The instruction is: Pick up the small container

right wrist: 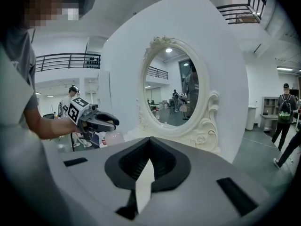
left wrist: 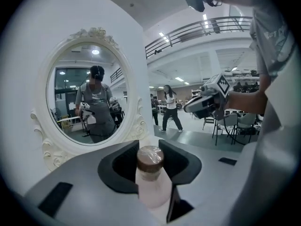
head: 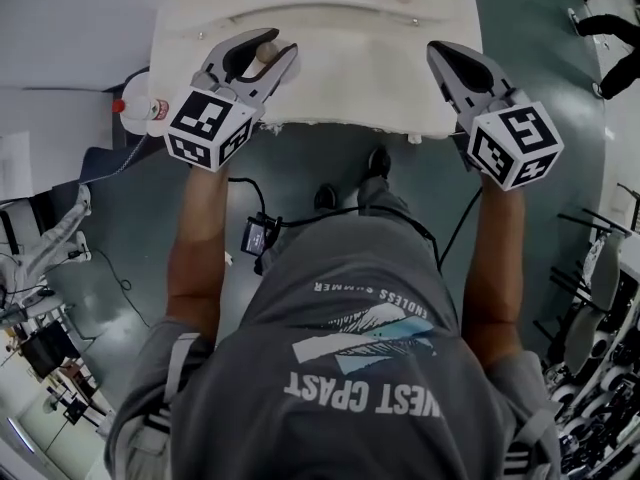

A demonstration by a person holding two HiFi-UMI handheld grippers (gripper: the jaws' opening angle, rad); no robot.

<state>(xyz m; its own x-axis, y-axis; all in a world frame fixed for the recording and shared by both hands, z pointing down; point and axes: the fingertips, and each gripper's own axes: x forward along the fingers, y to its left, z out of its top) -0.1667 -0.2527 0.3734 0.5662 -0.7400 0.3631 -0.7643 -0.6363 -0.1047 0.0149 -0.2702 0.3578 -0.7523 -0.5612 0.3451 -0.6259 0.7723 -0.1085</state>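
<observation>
Left gripper (head: 278, 44) is clamping the container (left wrist: 151, 175), a little pale bottle with a brown cap. It's sitting upright between the jaws, cap poking up past them, and the pads are pressing on the body. In the head view the bottle is being held over the near left part of the white table (head: 350, 63), close to the front edge. Can't really tell from above how high off the top it is.

Right gripper (head: 445, 56) is doing nothing much. Its jaws are sitting together with nothing between them, and it's hovering over the near right corner of the table, well apart from the left one.

Both tools are pointing toward the oval mirror (left wrist: 89, 98) with the fancy white frame, which is standing upright at the back. It's reflecting the person holding the grippers.

A spray bottle (head: 135, 111) with a red cap is standing just beside the table's left edge, near the left gripper's marker cube. A few people (left wrist: 170, 108) are walking around in the big hall behind.
</observation>
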